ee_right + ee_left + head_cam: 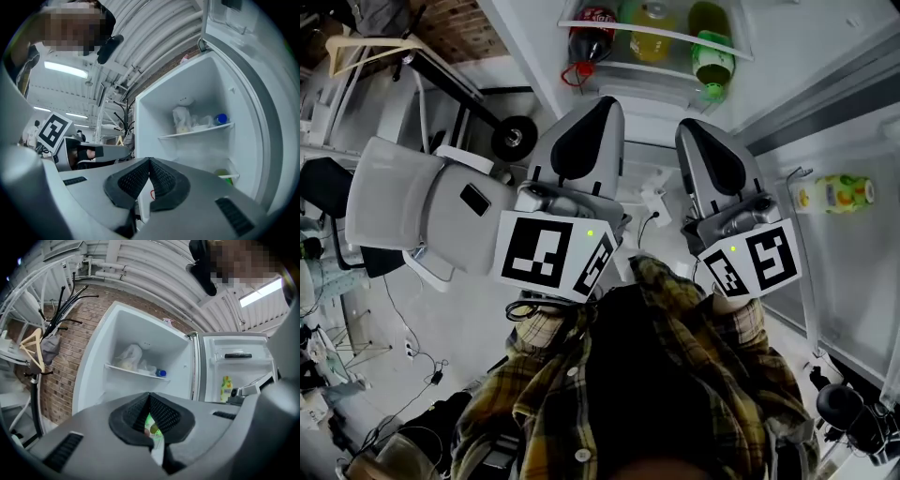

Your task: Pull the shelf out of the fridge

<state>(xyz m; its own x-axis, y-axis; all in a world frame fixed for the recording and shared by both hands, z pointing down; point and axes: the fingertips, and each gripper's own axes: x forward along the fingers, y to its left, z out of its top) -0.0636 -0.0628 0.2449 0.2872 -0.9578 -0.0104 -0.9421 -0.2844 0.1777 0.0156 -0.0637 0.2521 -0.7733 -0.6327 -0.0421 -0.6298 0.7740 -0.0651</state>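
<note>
Facing you stands the open fridge [140, 329]; its white shelf [136, 371] sits inside, carrying bags [129, 357] and a blue-capped bottle [161, 373]. Your left gripper [150, 398] and right gripper [149, 163] — both apart from it — show jaws pressed together, holding nothing.

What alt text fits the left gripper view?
The grey left tool, jaws shut, points at an open white fridge against a brick wall. A white shelf inside holds clear plastic bags; a yellow bottle stands in the door.
</note>
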